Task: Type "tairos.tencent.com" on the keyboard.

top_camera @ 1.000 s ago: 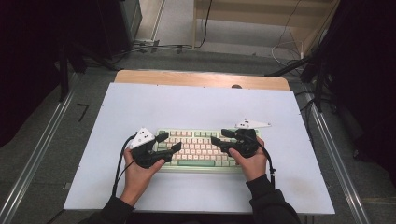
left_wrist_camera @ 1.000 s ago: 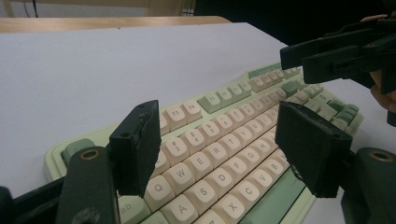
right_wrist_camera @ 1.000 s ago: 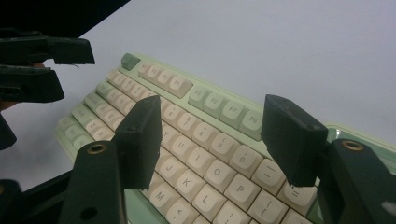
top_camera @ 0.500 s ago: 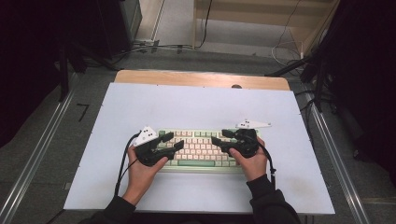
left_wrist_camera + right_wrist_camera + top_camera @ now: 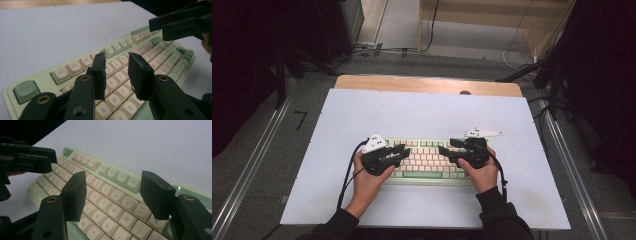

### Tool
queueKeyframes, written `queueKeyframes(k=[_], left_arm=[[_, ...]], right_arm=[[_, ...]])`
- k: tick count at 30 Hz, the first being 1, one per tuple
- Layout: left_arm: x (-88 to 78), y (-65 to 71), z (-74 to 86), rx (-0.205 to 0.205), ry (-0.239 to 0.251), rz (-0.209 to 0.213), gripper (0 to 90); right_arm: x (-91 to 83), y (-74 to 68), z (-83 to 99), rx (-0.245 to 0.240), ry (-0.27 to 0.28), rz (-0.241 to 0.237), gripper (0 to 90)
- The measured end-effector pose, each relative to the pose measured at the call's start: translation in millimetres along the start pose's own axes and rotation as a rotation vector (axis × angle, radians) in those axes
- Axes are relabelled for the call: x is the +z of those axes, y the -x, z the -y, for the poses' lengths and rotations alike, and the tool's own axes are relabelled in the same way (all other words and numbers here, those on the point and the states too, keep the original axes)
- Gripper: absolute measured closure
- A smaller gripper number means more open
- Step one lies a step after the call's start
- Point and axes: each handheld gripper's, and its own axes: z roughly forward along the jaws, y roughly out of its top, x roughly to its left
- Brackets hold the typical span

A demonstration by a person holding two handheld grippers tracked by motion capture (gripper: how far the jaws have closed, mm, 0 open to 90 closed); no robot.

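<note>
Left gripper (image 5: 404, 150) shifted inward over keyboard (image 5: 428, 159), slightly parted, right gripper (image 5: 445, 152) wide, both empty

Keyboard (image 5: 427, 161): pale green plastic case, smooth with a soft sheen; cream and green plastic keycaps looking matt, printed legends showing grey. Left gripper (image 5: 116, 75) and right gripper (image 5: 115, 192): black plastic jaws appearing matt and slightly grainy, brass-coloured metal rings sitting in the arms. Table cover (image 5: 422, 112): white sheet lying smooth and matt. Table edge (image 5: 422, 85): light wood showing bare, smooth.
</note>
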Motion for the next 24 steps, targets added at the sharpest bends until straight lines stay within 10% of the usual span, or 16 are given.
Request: queueKeyframes(k=[6,24], left_arm=[[12.3,6.8,-7.1,0.077,-0.086,-0.037,89.4],[35.4,8.6,-6.4,0.104,-0.202,-0.067,90.0]], right_arm=[[0.1,-0.3,0.0,0.001,0.000,-0.003,36.6],[0.6,0.3,1.3,-0.005,-0.009,0.001,36.4]])
